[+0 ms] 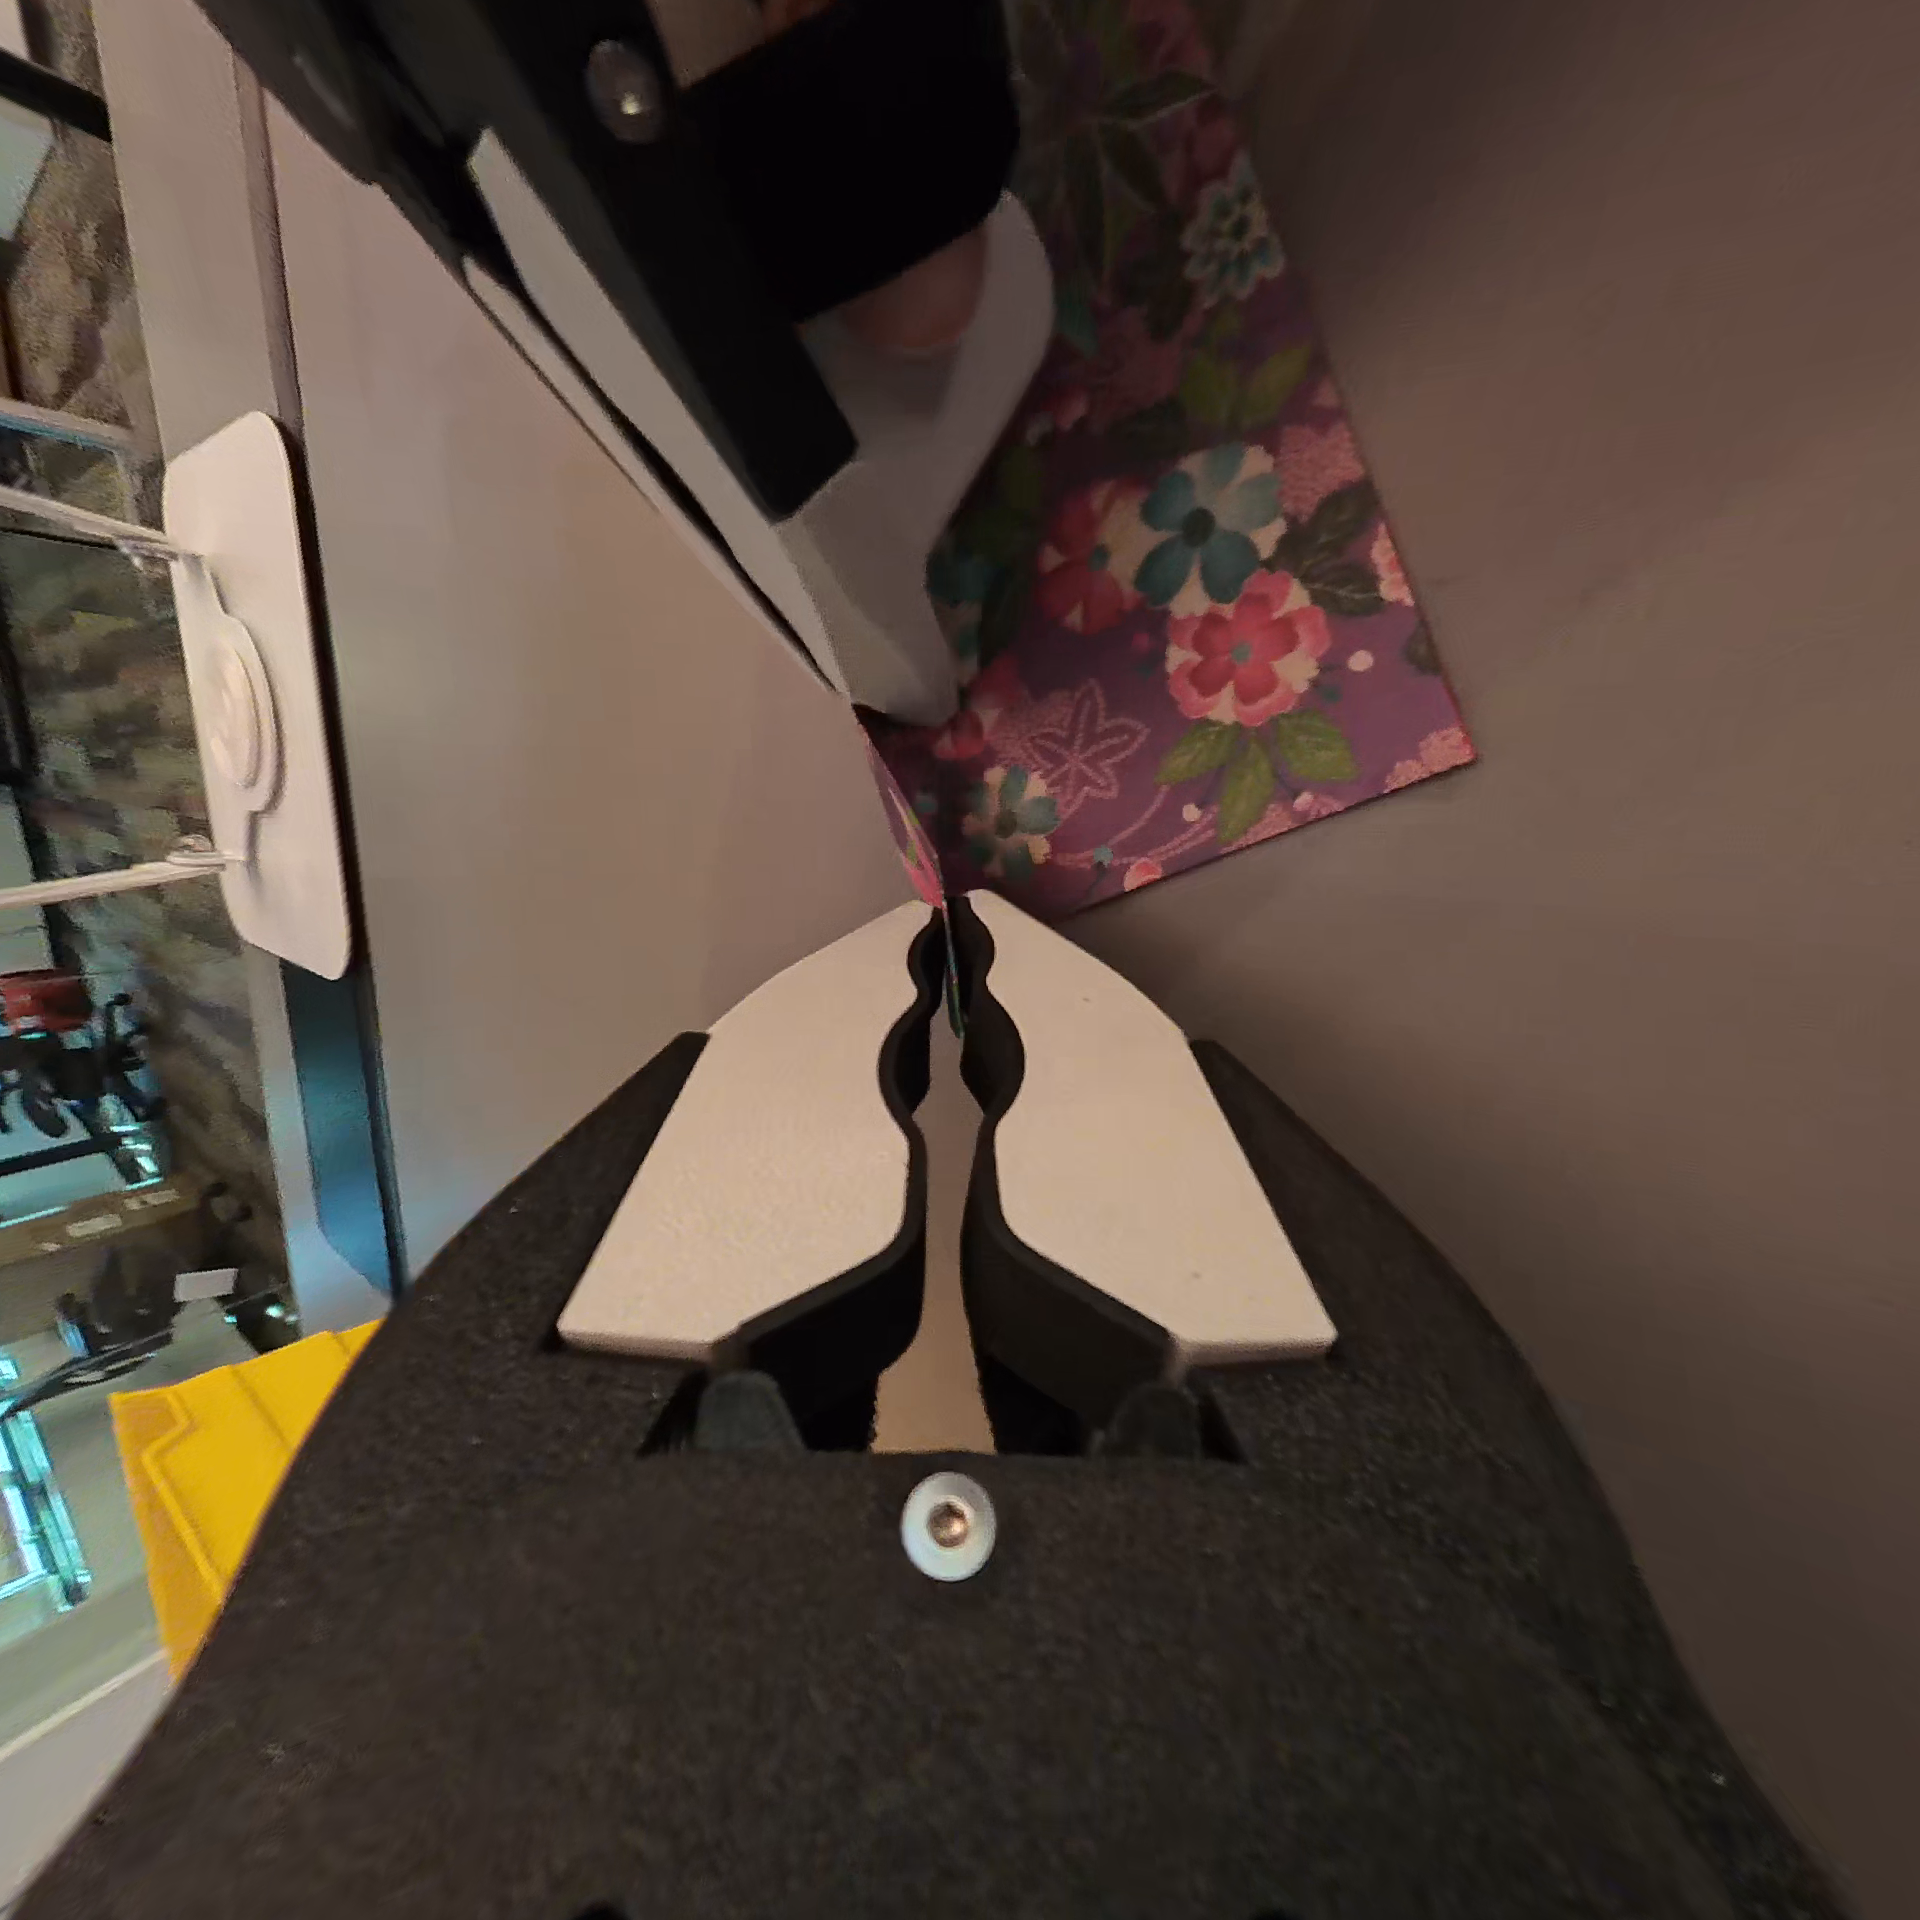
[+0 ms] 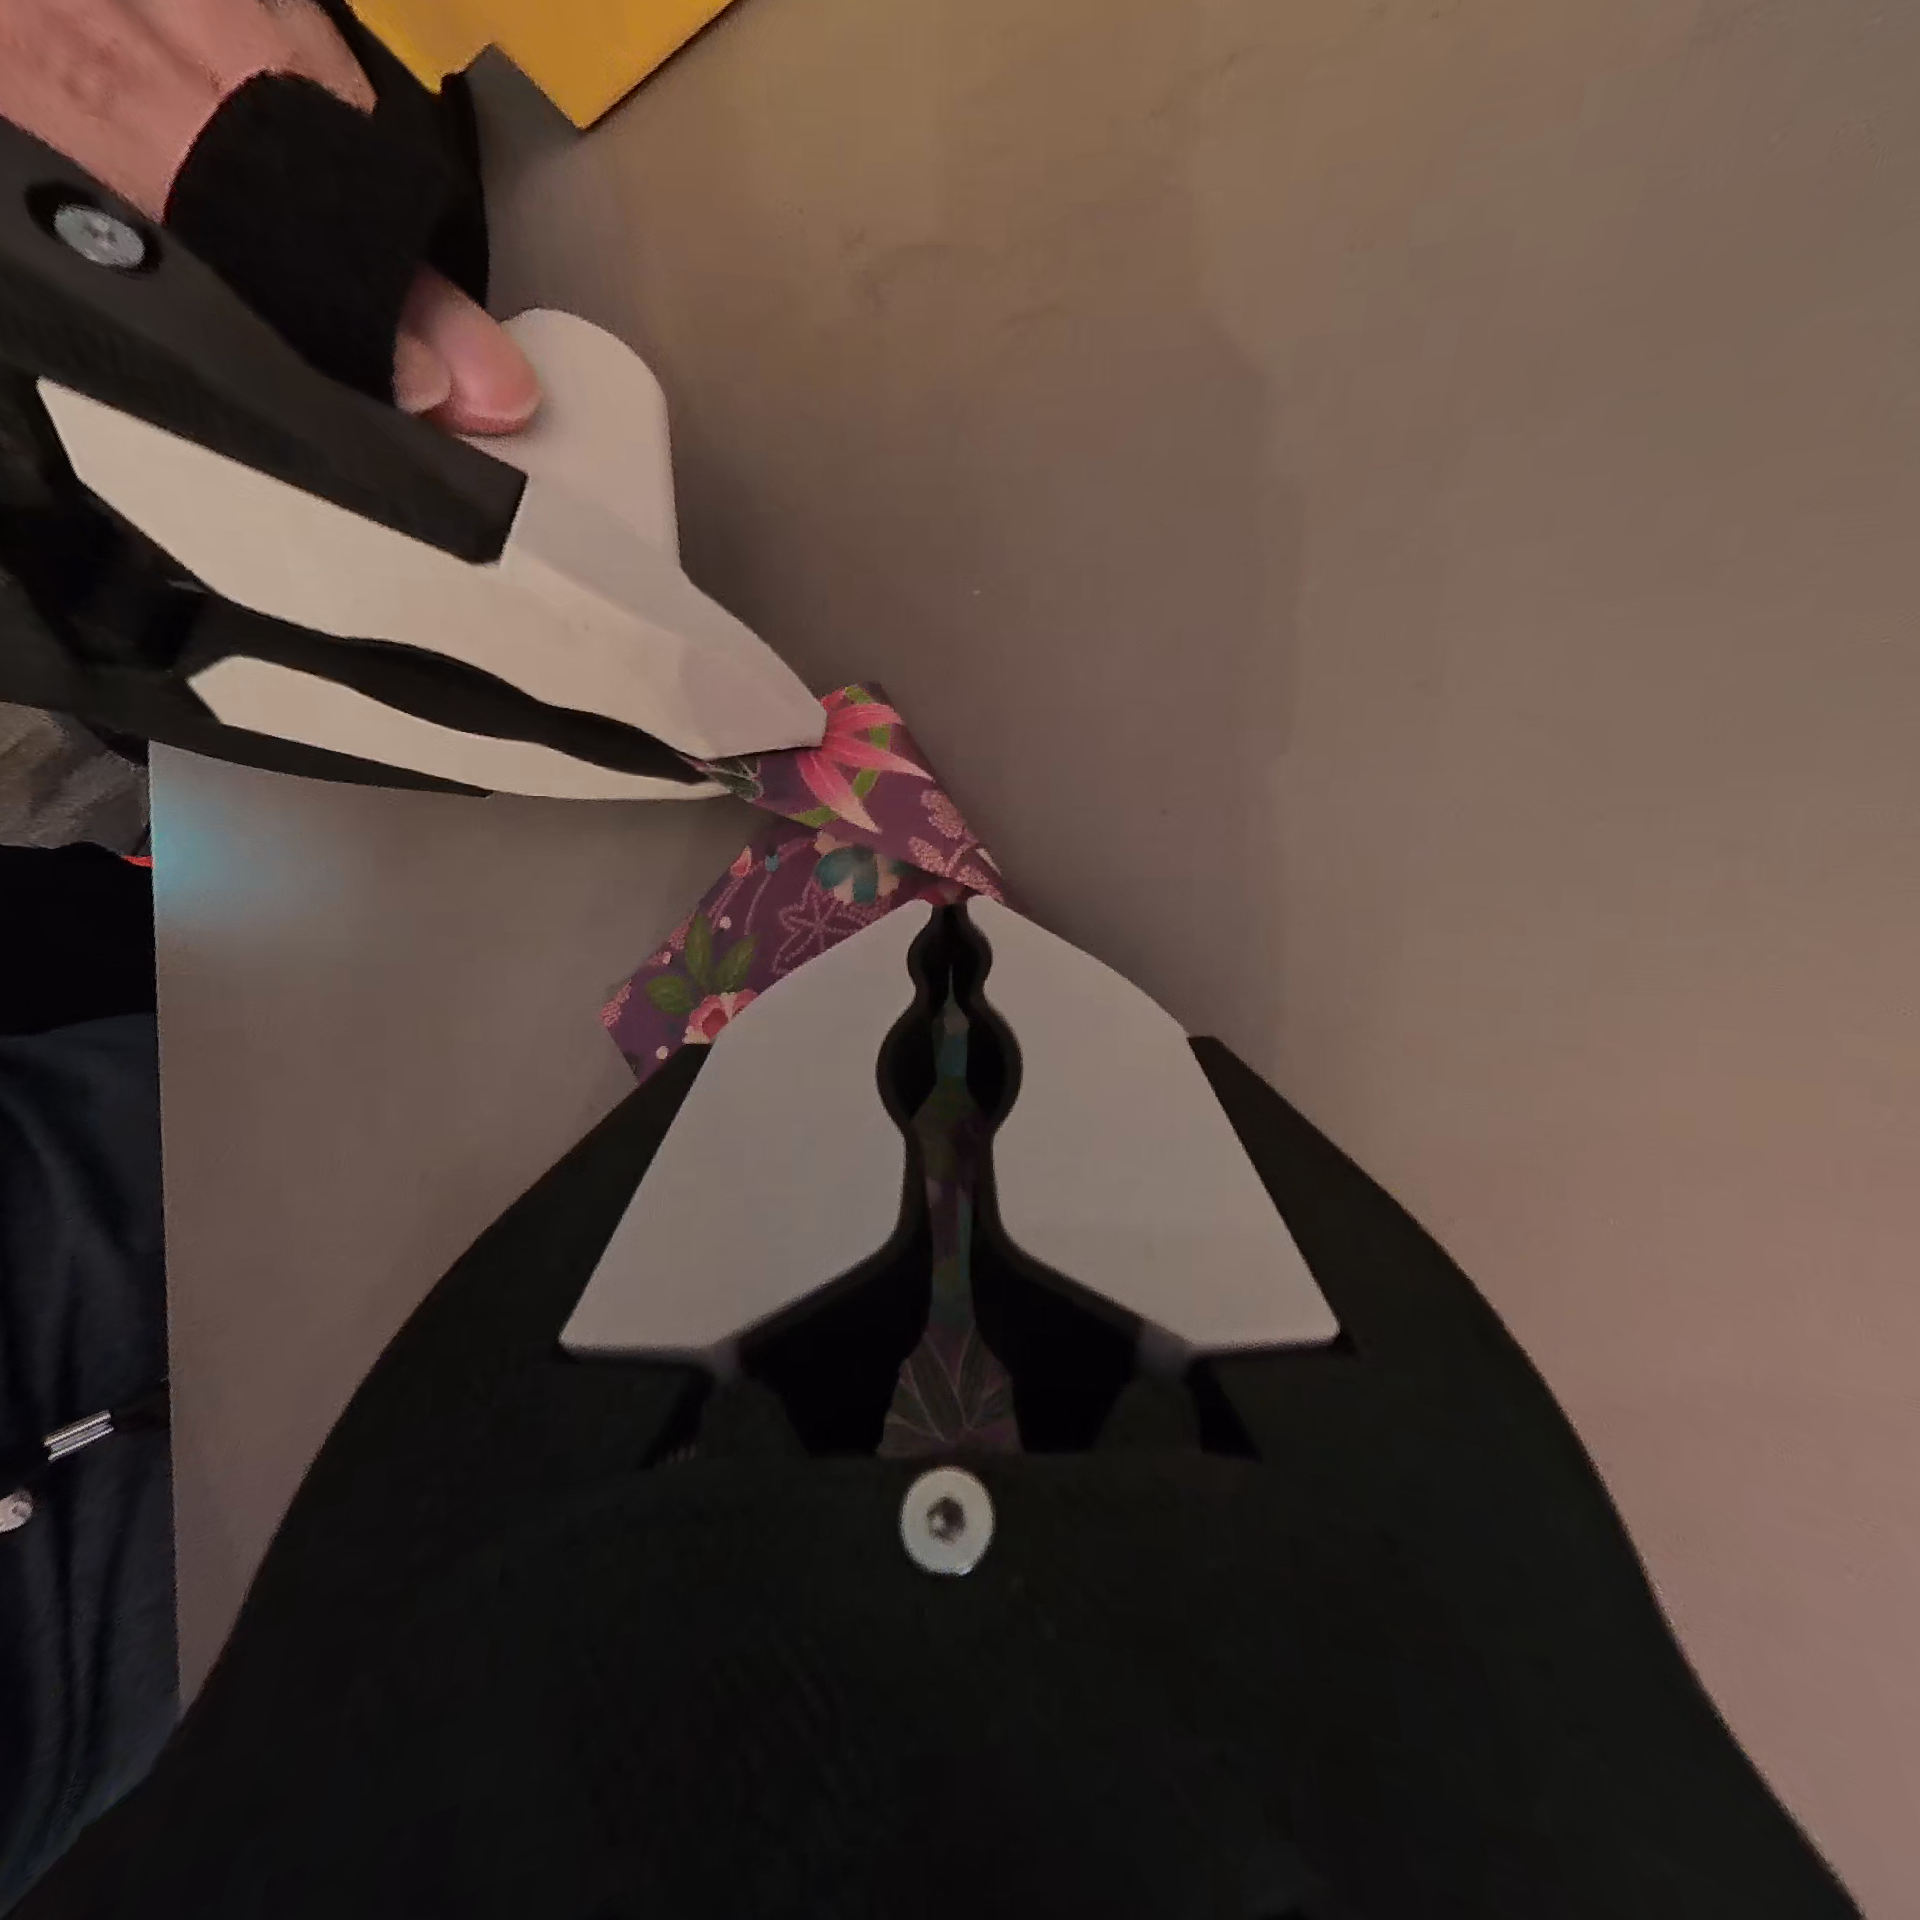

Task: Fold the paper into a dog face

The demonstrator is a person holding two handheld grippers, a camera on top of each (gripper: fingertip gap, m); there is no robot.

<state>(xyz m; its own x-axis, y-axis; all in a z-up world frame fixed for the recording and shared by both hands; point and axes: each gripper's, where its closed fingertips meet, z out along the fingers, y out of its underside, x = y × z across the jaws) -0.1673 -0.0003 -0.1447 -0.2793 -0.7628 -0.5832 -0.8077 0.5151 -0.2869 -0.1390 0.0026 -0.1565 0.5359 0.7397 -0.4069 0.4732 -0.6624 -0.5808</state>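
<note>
The paper (image 1: 1195, 665) is purple with a pink and teal flower print. It lies partly folded on the grey table (image 1: 1610, 935). My left gripper (image 1: 951, 914) is shut on a raised corner of the paper, and a thin edge shows between its fingers. In the right wrist view it (image 2: 743, 774) comes in from the left, pinching a lifted flap of the paper (image 2: 883, 821). My right gripper (image 2: 945, 912) is shut on a fold of the paper just beside it. In the left wrist view the right gripper (image 1: 883, 707) reaches down from the top onto the paper.
A yellow bin (image 1: 208, 1455) stands off the table's edge and shows in the right wrist view (image 2: 582, 62) too. A white flat mount (image 1: 260, 675) sits at the table edge. A person's hand in a black glove (image 2: 312, 239) holds the left gripper.
</note>
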